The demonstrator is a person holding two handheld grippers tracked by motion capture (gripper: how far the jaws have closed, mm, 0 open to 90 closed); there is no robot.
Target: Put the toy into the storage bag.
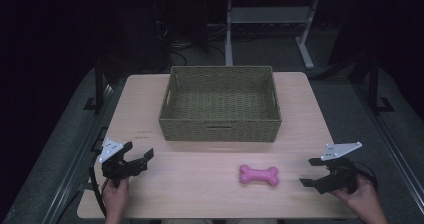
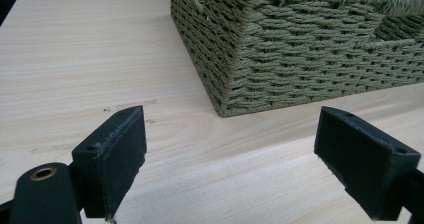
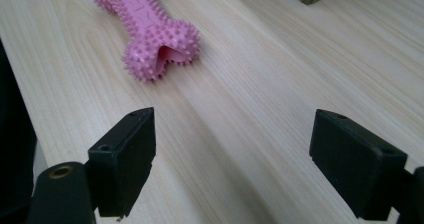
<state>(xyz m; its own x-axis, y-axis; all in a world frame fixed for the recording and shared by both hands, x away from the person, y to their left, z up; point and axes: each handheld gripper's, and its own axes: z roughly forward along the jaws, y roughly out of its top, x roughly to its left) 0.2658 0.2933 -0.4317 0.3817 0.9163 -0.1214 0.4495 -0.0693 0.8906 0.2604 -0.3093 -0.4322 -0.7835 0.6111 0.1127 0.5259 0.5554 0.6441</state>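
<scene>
High view: wooden table (image 1: 150, 99), pale grain. Woven green basket (image 1: 220, 104) sits at centre, toward the upper half of the frame, nothing inside it. Pink spiked bone toy (image 1: 258, 175) lies flat on the table in the lower middle, below the basket's front wall and apart from it.

My left gripper (image 1: 141, 159) is at lower left, held in my left hand (image 1: 116, 196), jaws spread, nothing between them. In the left gripper view the basket's near corner fills the upper right, beyond the jaws, bare wood under them.

My right gripper (image 1: 311, 172) is at lower right in my right hand (image 1: 362, 199), jaws spread wide and empty, pointing toward the toy. Right gripper view: the bone toy lies at upper left, near but clear of the left jaw.
</scene>
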